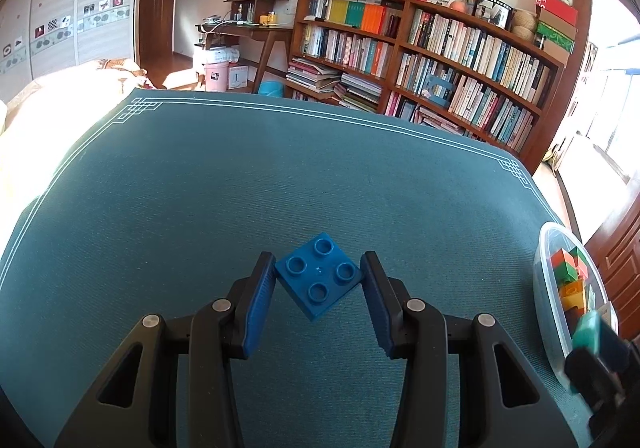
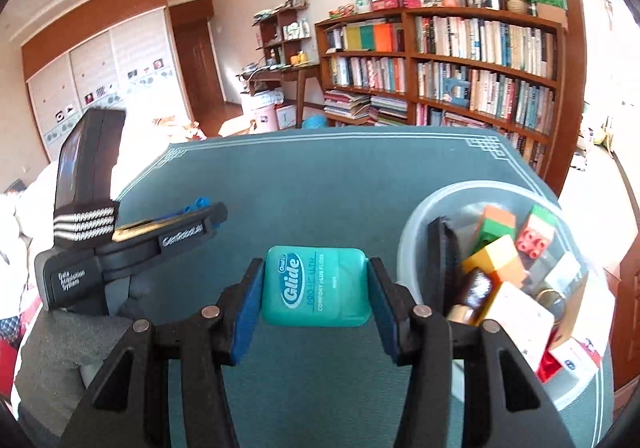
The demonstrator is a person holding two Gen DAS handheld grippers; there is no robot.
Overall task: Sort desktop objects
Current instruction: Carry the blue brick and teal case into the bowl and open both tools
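A blue four-stud brick [image 1: 318, 280] sits cornerwise between the blue pads of my left gripper [image 1: 319, 262], which is shut on it over the teal table cloth [image 1: 240, 168]. In the right wrist view that gripper [image 2: 216, 214] reaches in from the left, with the brick [image 2: 197, 203] showing at its tip. My right gripper [image 2: 315, 264] is shut on a teal dental floss box [image 2: 316, 286], its pads pressed on both sides. A clear plastic tub [image 2: 420, 232] with several bricks and small boxes stands just right of it.
The tub [image 1: 548, 248] sits at the table's right edge in the left wrist view, with the floss box [image 1: 588, 330] in front of it. A tall bookcase [image 1: 440, 48] and a small desk [image 1: 256, 32] stand beyond the far edge. A sleeve [image 2: 60, 348] fills the lower left.
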